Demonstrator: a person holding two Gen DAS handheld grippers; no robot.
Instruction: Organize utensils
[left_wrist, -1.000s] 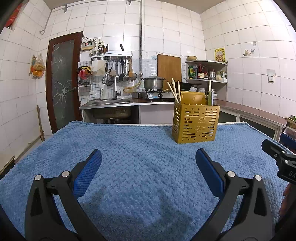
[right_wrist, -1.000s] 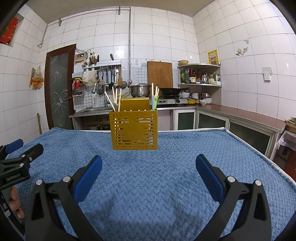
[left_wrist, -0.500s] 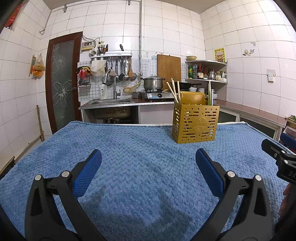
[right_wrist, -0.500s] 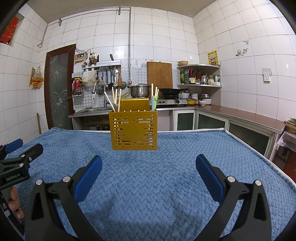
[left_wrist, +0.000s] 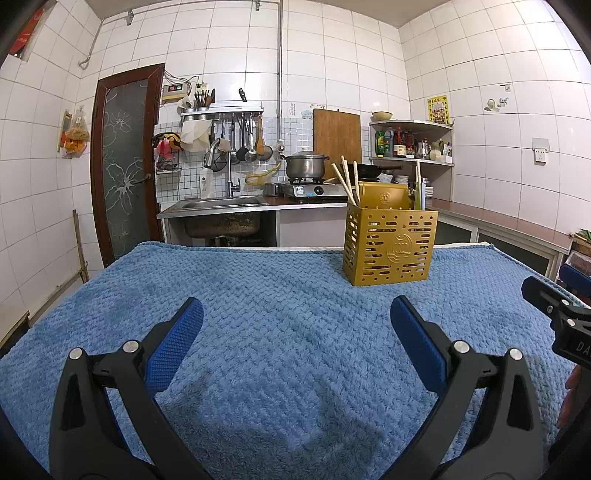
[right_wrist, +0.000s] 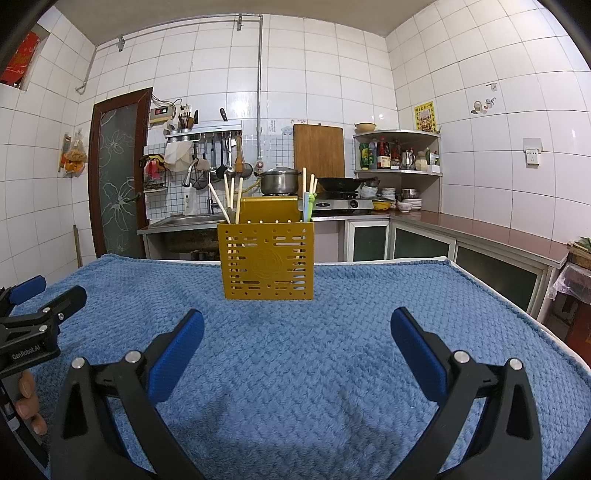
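The upright utensil holder (right_wrist: 266, 262) stands dead ahead of the right gripper (right_wrist: 297, 332), near the worktop's (right_wrist: 369, 369) far edge. Both grippers' jaws gape, released and empty; the left gripper (left_wrist: 296, 319) sits farther off.

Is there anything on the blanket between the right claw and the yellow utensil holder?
Nothing visible. The right claw is open and the blue blanket is bare up to the yellow utensil holder. The left claw sits off to the left, out of the path.
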